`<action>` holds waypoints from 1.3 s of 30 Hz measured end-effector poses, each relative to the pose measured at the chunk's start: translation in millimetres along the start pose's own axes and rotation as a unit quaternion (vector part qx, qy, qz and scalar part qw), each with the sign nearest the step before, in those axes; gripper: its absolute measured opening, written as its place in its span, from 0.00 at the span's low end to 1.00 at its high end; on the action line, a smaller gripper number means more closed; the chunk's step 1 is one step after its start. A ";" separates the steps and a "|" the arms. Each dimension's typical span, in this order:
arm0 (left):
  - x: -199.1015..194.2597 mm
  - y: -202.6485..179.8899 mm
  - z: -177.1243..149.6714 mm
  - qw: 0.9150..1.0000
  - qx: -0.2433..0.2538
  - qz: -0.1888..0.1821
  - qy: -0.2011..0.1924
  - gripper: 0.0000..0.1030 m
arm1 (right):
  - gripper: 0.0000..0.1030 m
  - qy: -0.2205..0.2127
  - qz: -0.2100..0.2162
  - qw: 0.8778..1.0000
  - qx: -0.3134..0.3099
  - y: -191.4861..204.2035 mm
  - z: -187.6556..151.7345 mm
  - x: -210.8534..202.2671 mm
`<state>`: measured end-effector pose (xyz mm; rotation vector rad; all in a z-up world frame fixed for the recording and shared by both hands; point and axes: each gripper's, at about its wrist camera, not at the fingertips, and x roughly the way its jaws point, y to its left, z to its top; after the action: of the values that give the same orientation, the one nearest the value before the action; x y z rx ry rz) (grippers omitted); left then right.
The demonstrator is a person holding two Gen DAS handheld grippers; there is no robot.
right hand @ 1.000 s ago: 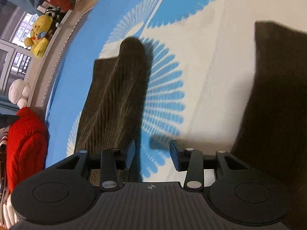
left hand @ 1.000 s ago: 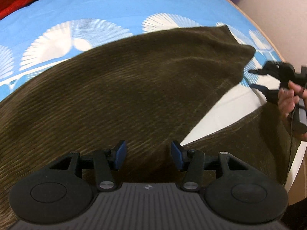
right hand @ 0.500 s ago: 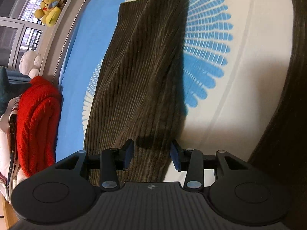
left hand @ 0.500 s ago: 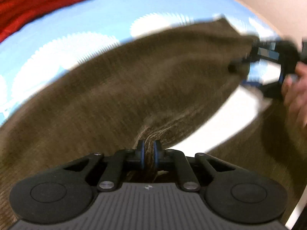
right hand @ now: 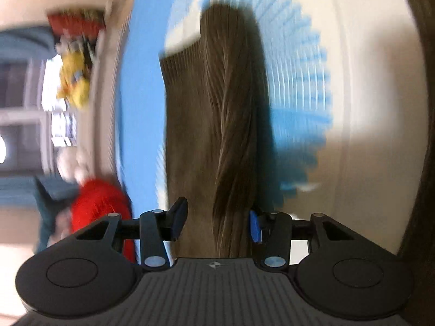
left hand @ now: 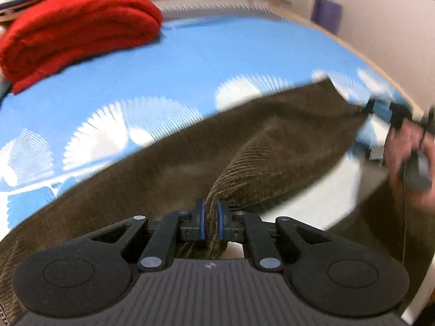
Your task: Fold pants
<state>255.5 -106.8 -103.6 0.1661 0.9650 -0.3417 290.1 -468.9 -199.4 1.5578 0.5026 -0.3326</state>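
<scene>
Brown corduroy pants (left hand: 168,163), soft and limp on the blue-and-white bed (left hand: 190,62), bunched where the left hand-held gripper (left hand: 209,218) pinched them; the right hand-held gripper (right hand: 217,221) stood spread around the hem.

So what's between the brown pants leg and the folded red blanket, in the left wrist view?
Only bare bedsheet, blue with white fan shapes, separates the pants from the red blanket. The left wrist view shows it, slightly blurred.
</scene>
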 end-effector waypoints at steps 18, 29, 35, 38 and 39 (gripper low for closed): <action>-2.8 13.2 -6.2 0.999 -0.039 -0.024 -0.002 0.10 | 0.54 0.009 -0.120 0.989 -0.090 4.7 -40.4 -12.4; -18.8 34.8 7.0 0.996 -0.084 -0.024 -0.037 0.10 | 0.51 0.012 -0.011 1.000 0.009 3.8 -34.5 14.2; -6.0 20.6 -1.1 0.998 -0.036 -0.042 0.002 0.10 | 0.50 -0.045 0.102 0.993 0.038 14.4 30.2 6.0; 0.1 9.7 -5.3 0.999 -0.002 -0.032 0.017 0.10 | 0.50 -0.138 0.104 0.985 0.020 21.9 48.2 -21.6; 2.3 8.5 -6.9 0.999 0.002 -0.036 0.022 0.10 | 0.50 -0.155 0.101 0.982 0.026 23.0 54.9 -26.8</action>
<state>254.4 -97.3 -109.5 0.1433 1.0158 -0.4065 284.0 -526.5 -169.2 1.5582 0.0925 -0.4241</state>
